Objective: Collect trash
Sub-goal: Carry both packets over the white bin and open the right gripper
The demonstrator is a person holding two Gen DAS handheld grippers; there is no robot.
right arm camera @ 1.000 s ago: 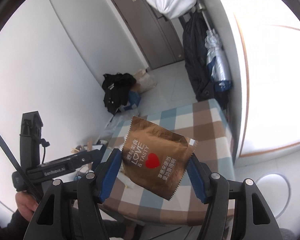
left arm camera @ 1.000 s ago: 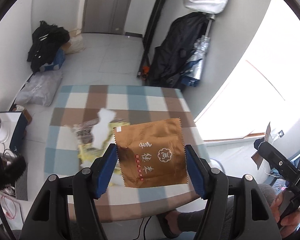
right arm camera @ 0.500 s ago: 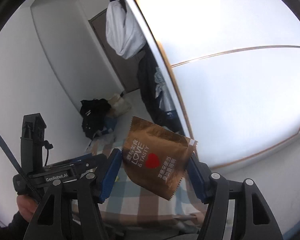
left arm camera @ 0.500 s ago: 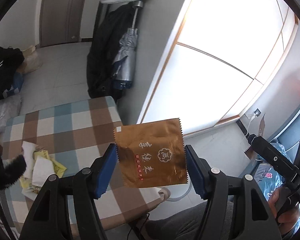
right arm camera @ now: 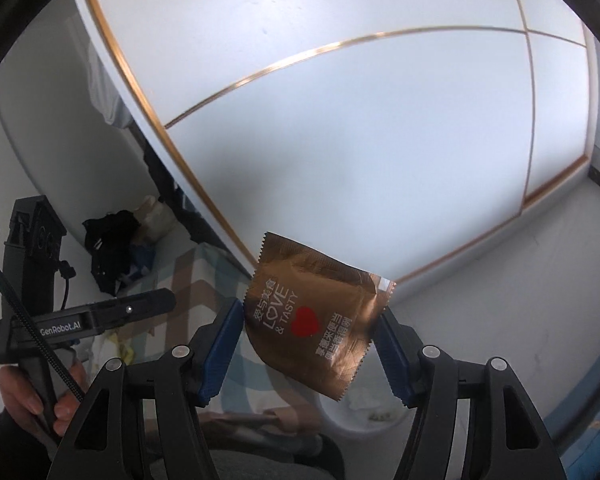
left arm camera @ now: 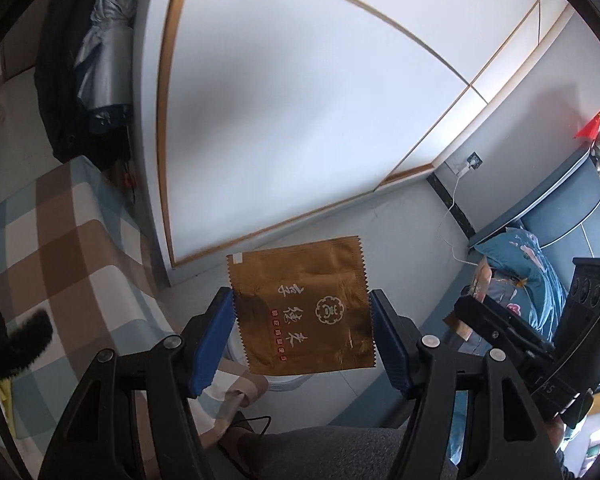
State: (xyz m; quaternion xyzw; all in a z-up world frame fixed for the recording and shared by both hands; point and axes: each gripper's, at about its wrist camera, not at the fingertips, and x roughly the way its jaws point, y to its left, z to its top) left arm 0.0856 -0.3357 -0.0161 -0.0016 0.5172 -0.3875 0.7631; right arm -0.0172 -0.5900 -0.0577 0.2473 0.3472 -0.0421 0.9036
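My left gripper [left arm camera: 302,338] is shut on a golden-brown snack wrapper [left arm camera: 304,308] with white characters, held in the air past the table's edge. My right gripper [right arm camera: 310,344] is shut on a brown "LOVE & TASTY" wrapper [right arm camera: 316,316] with a red heart. Below it on the floor stands a white bin [right arm camera: 364,412] with scraps inside; part of its rim [left arm camera: 288,380] shows under the left wrapper. The left gripper's body [right arm camera: 80,316] shows in the right wrist view, and the right gripper's body [left arm camera: 540,340] shows in the left wrist view.
The table with its brown, blue and white check cloth [left arm camera: 52,248] lies to the left, with yellow trash [right arm camera: 118,350] on it. A white wardrobe with gold trim [left arm camera: 300,100] faces me. Dark clothes and an umbrella [left arm camera: 100,64] hang at left. A blue bed [left arm camera: 540,264] is right.
Both grippers have swung right, away from the table, still holding their wrappers. The view now faces the wardrobe, and the white bin has come into sight below.
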